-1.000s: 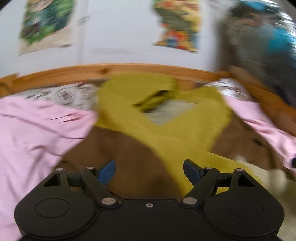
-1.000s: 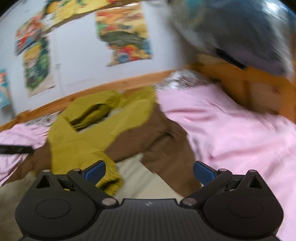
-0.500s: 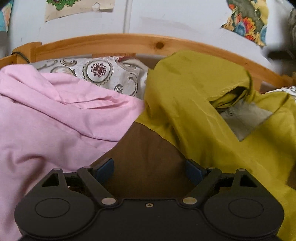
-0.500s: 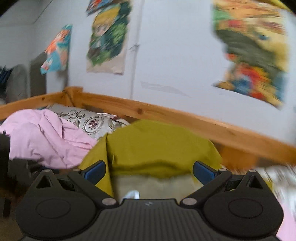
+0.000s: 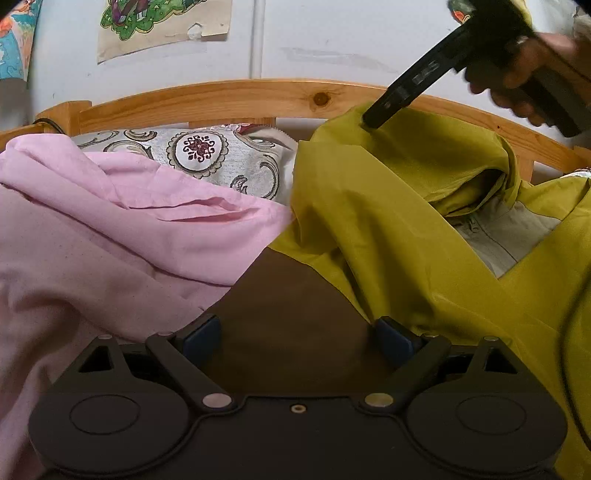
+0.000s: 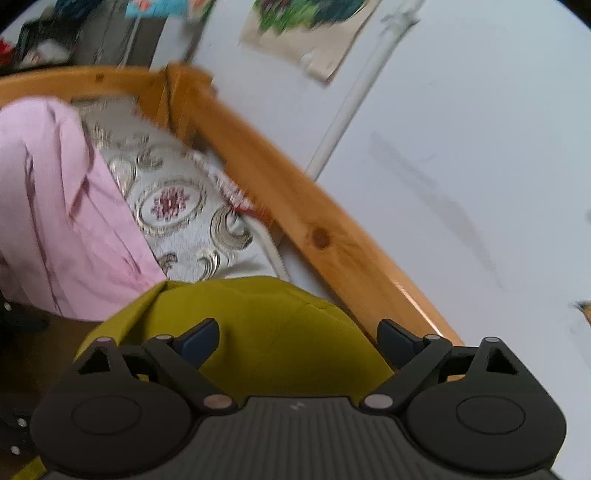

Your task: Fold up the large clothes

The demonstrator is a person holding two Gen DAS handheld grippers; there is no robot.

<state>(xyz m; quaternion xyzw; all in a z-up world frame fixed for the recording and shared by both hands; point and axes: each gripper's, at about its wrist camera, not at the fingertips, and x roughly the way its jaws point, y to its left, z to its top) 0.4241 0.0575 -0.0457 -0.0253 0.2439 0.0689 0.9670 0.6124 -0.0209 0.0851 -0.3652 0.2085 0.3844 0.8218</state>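
An olive-yellow and brown hooded jacket [image 5: 369, 236] lies spread on the bed, its hood [image 5: 424, 158] up by the wooden rail. My left gripper [image 5: 297, 332] hovers low over the jacket's brown panel [image 5: 295, 314]. Its jaws are opening wide, with brown cloth under the gap and no pad pressing. My right gripper [image 6: 297, 336] is tilted over the top of the hood [image 6: 266, 325]. Its jaws are closing, the yellow cloth between them but untouched by the pads. In the left wrist view a hand [image 5: 524, 70] holds that gripper, one finger [image 5: 402, 92] reaching the hood.
A crumpled pink sheet [image 5: 110, 236] lies left of the jacket. A patterned pillow [image 5: 207, 155] rests against the wooden bed rail [image 5: 236, 99]. Behind the rail is a white wall with posters [image 5: 162, 22] and a thin white pipe [image 6: 351, 103].
My right gripper has swung from the bed's right side up to the hood by the rail, and has rolled. My left gripper has moved in lower over the brown panel.
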